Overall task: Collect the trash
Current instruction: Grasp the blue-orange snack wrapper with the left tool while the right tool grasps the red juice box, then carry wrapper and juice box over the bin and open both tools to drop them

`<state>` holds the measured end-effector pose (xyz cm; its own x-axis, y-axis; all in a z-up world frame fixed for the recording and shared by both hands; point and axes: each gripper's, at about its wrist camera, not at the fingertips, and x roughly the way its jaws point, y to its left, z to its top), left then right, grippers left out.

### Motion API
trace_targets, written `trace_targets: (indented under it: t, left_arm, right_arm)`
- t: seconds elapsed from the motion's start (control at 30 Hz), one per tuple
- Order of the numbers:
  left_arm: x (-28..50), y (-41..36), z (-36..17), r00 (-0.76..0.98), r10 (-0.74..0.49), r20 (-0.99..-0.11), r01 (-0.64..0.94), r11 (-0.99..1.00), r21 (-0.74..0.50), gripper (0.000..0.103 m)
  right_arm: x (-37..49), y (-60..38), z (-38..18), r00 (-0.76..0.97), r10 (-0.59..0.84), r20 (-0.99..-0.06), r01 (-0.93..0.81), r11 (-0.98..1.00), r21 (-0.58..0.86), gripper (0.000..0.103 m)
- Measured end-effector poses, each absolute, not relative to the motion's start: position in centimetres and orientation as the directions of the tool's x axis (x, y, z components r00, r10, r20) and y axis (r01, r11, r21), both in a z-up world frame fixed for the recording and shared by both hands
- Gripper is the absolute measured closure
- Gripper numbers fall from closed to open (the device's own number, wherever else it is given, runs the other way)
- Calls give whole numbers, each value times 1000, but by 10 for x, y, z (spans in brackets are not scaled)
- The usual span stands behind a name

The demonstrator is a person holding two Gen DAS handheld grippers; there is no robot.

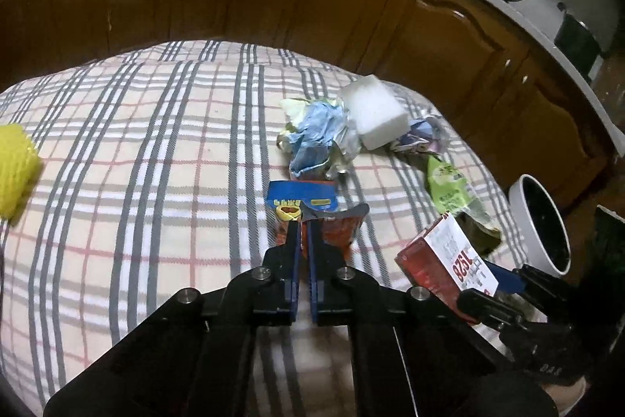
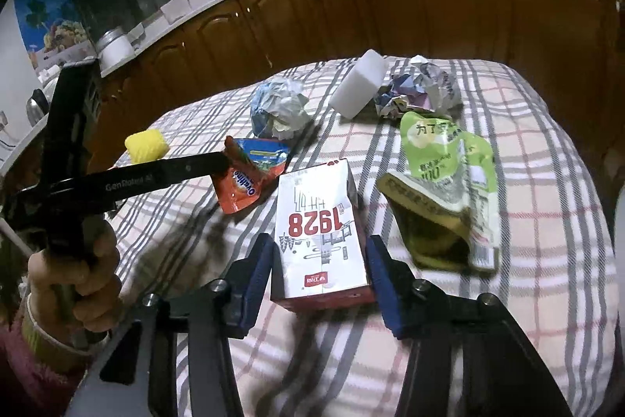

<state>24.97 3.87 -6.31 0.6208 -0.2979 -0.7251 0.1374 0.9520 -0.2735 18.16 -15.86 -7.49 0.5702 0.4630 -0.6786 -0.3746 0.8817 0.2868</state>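
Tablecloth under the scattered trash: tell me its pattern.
Cream plaid tablecloth with grey and red stripes, clearest in the left wrist view.

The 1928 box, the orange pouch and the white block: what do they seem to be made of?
The 1928 box looks like coated carton: flat printed faces, sharp folded edges, slight sheen. The orange pouch looks like thin plastic or foil film: glossy, creased, bending where the left gripper pinches it. The white block looks like foam or sponge, matte with soft corners, though that is uncertain.
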Motion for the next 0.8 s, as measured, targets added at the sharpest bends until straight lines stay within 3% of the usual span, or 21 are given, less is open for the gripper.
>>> trace_targets:
  t: [0.4,0.8]
  left_arm:
    - [204,7,-37,632,-383,-674,223,922,-315,102]
    - [185,-63,-15,588,-491,-642,379,869,-318,102]
  right_arm:
    - [131,-207,-49,638,462,-616,-307,886,347,53]
    - [100,-281,-31,739,352,-575,-163,921,354,54]
